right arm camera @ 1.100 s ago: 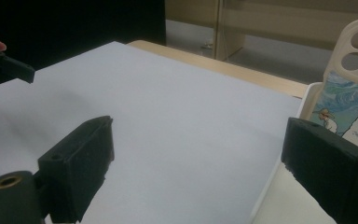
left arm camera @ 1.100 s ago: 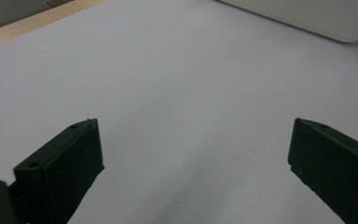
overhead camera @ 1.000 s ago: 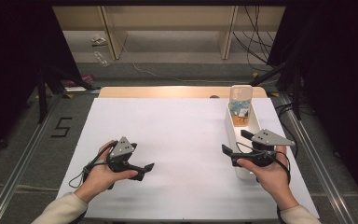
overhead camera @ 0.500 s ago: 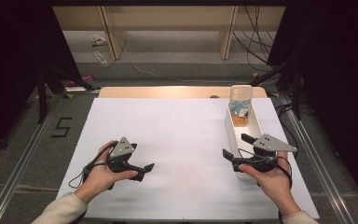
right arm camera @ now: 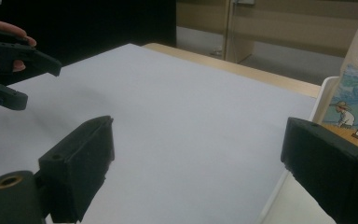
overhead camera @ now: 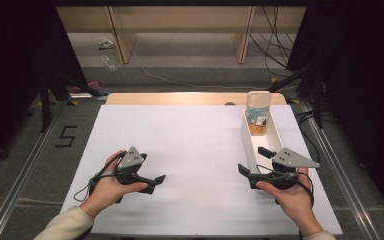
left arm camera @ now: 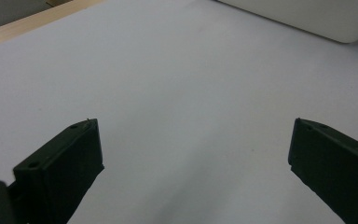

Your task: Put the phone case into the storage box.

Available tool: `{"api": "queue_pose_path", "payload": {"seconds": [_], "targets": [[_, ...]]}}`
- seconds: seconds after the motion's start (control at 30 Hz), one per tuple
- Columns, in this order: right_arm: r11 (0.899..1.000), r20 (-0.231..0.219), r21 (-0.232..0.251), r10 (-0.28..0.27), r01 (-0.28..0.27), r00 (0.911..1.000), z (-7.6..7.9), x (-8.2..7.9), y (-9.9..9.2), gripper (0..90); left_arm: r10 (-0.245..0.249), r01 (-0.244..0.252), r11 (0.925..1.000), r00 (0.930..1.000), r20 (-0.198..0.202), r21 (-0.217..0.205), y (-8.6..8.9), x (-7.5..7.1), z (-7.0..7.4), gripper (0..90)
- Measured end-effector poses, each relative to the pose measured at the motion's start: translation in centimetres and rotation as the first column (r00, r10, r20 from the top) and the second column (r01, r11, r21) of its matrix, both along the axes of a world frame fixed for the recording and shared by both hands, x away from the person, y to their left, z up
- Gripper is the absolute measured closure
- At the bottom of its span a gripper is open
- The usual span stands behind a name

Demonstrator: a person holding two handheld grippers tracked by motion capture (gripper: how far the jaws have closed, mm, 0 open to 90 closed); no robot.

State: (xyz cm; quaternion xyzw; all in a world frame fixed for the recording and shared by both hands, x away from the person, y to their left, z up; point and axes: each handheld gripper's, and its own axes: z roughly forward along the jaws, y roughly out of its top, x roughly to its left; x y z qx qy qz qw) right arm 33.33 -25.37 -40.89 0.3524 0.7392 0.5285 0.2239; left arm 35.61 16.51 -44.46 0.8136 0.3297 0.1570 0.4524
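My left gripper (overhead camera: 154,183) rests low over the white table top (overhead camera: 195,145) at the front left, held in a hand, jaws open and pointing right. Its own view has the open left gripper (left arm camera: 193,128) with bare white surface between the jaws. My right gripper (overhead camera: 253,160) sits at the front right, beside the near end of a long white tray (overhead camera: 250,142), jaws wide apart and pointing left. In its own view the right gripper (right arm camera: 198,123) is open with nothing between its jaws. A picture card (overhead camera: 258,112) stands at the tray's far end.
The tray's wall (left arm camera: 307,14) shows at the top right of the left gripper view. The right gripper view has the picture card (right arm camera: 354,98) at its right and the left gripper (right arm camera: 18,58) far off at the upper left. A wooden strip (overhead camera: 195,98) edges the table's far side.
The right gripper has drifted slightly toward the table's front edge, jaws unchanged. The left gripper has kept still.
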Motion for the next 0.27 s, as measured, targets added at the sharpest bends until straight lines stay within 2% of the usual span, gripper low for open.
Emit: {"api": "queue_pose_path", "payload": {"seconds": [0.27], "targets": [[1.0, 0.011, 0.004, -0.008, 0.008, 0.9999, 0.23, 0.01, -0.08, 9.0, 0.0, 0.0, 1.0, 1.0, -0.004, 0.003, 0.0, 0.1, -0.02, 2.4]]}}
